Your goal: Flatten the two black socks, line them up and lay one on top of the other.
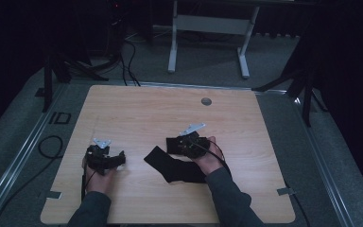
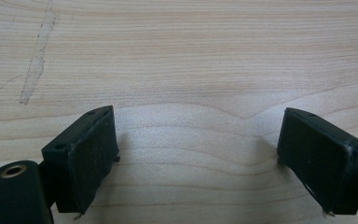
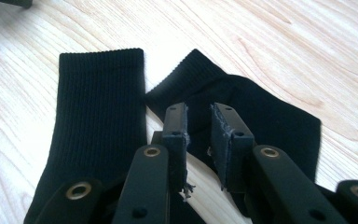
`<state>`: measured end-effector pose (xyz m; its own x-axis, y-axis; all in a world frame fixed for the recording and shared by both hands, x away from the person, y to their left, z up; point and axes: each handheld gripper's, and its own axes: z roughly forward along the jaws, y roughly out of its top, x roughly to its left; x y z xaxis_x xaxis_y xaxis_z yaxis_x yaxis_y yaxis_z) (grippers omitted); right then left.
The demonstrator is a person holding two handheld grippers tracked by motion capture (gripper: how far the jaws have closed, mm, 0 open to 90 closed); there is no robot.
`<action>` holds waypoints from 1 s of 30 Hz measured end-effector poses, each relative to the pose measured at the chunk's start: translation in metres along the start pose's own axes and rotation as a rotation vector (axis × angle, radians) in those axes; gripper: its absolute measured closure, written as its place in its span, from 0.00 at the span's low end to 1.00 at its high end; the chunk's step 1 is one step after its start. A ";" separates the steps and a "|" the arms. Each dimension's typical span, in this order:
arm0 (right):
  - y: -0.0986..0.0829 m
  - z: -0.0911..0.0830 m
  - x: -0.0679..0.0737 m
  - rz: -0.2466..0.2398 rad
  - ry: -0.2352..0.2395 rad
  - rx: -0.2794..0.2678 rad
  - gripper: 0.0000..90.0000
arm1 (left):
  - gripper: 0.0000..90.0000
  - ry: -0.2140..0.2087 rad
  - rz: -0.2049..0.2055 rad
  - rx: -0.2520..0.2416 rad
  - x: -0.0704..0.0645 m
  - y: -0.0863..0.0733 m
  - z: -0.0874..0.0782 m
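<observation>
Two black ribbed socks lie on the wooden table (image 1: pixel 137 109). In the right gripper view one sock (image 3: pixel 98 126) lies straight at the left, and the other sock (image 3: pixel 270 121) spreads to the right with its cuff touching the first. From above they read as one dark shape (image 1: pixel 170 168). My right gripper (image 3: pixel 198 126) hovers over the right sock, jaws a narrow gap apart with nothing between them; in the high view it (image 1: pixel 176 145) sits at the socks' upper edge. My left gripper (image 2: pixel 198 116) is wide open over bare wood, left of the socks (image 1: pixel 116 160).
A round grey grommet (image 1: pixel 206 101) sits near the table's far edge. A pale scuff mark (image 2: pixel 37 60) streaks the wood ahead of the left gripper. White desk legs (image 1: pixel 172 47) and cables (image 1: pixel 52 146) are on the floor around the table.
</observation>
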<state>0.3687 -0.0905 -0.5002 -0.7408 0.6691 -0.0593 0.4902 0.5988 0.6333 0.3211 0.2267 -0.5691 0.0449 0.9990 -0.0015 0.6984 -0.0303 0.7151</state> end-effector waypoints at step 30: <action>0.010 0.051 -0.003 0.137 0.066 0.109 0.99 | 0.14 0.000 0.003 0.003 0.000 0.000 0.000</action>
<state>0.3989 -0.0639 -0.5326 -0.6908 0.7192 0.0748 0.6327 0.5511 0.5440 0.3209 0.2269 -0.5690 0.0473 0.9989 0.0004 0.7002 -0.0334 0.7132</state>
